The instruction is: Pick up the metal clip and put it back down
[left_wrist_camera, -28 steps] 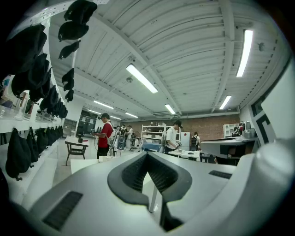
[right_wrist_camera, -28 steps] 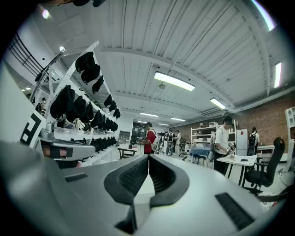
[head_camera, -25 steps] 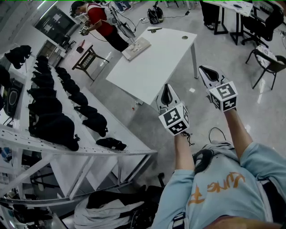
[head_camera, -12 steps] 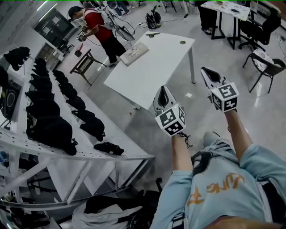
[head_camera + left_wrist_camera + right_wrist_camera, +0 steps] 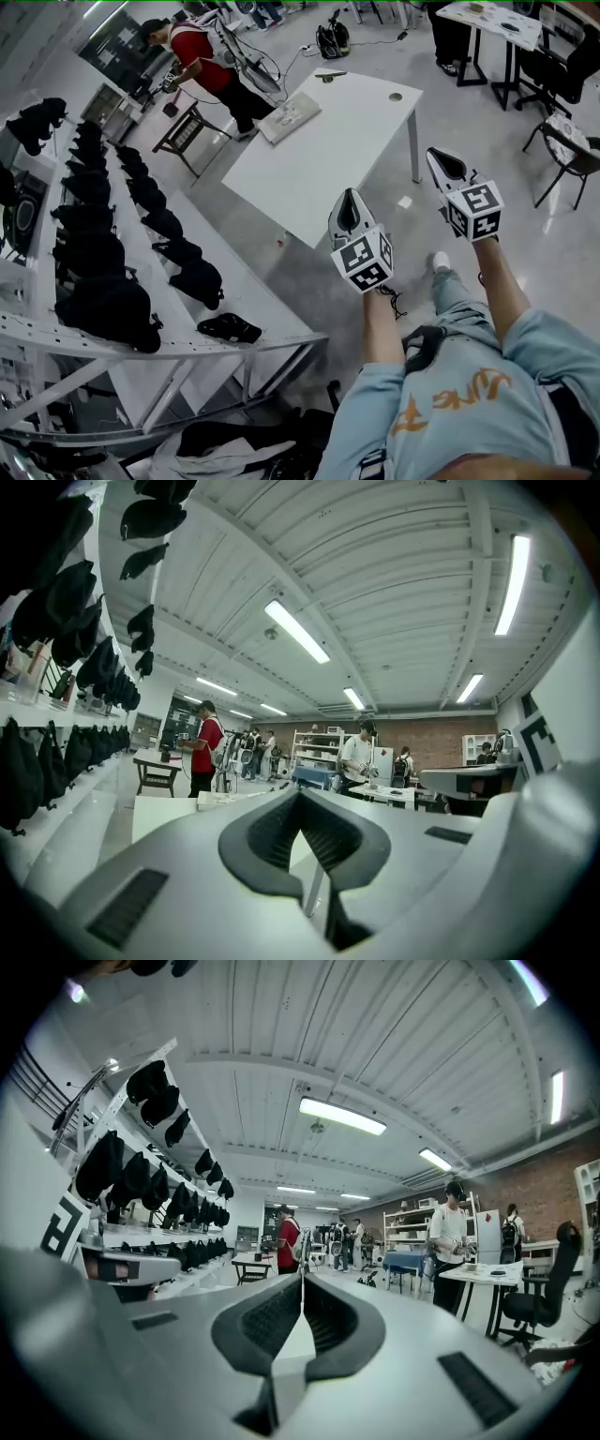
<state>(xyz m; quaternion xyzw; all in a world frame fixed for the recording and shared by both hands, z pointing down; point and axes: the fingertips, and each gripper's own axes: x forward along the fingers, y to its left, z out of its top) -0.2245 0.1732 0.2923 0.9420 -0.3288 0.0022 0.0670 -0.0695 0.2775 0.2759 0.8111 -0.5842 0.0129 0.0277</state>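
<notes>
A white table (image 5: pixel 319 150) stands ahead on the grey floor. A small dark object (image 5: pixel 325 74) lies at its far edge; I cannot tell whether it is the metal clip. My left gripper (image 5: pixel 349 195) hangs in the air short of the table's near edge, jaws together and empty. My right gripper (image 5: pixel 437 156) is level with it to the right, over the floor, also shut on nothing. In the left gripper view the left gripper (image 5: pixel 300 795) shows its tips touching, and the right gripper (image 5: pixel 301 1279) looks the same in the right gripper view.
A flat keyboard-like board (image 5: pixel 288 111) lies on the table's far left. A person in a red top (image 5: pixel 202 47) stands beyond it beside a dark stool (image 5: pixel 178 133). White racks (image 5: pixel 159 309) with black bags (image 5: pixel 112 305) run along the left. Chairs (image 5: pixel 570 150) and a second table (image 5: pixel 492 19) are at the right.
Both grippers stay shut and side by side. The view has shifted as the wearer walks; a shoe now shows on the floor below the grippers.
</notes>
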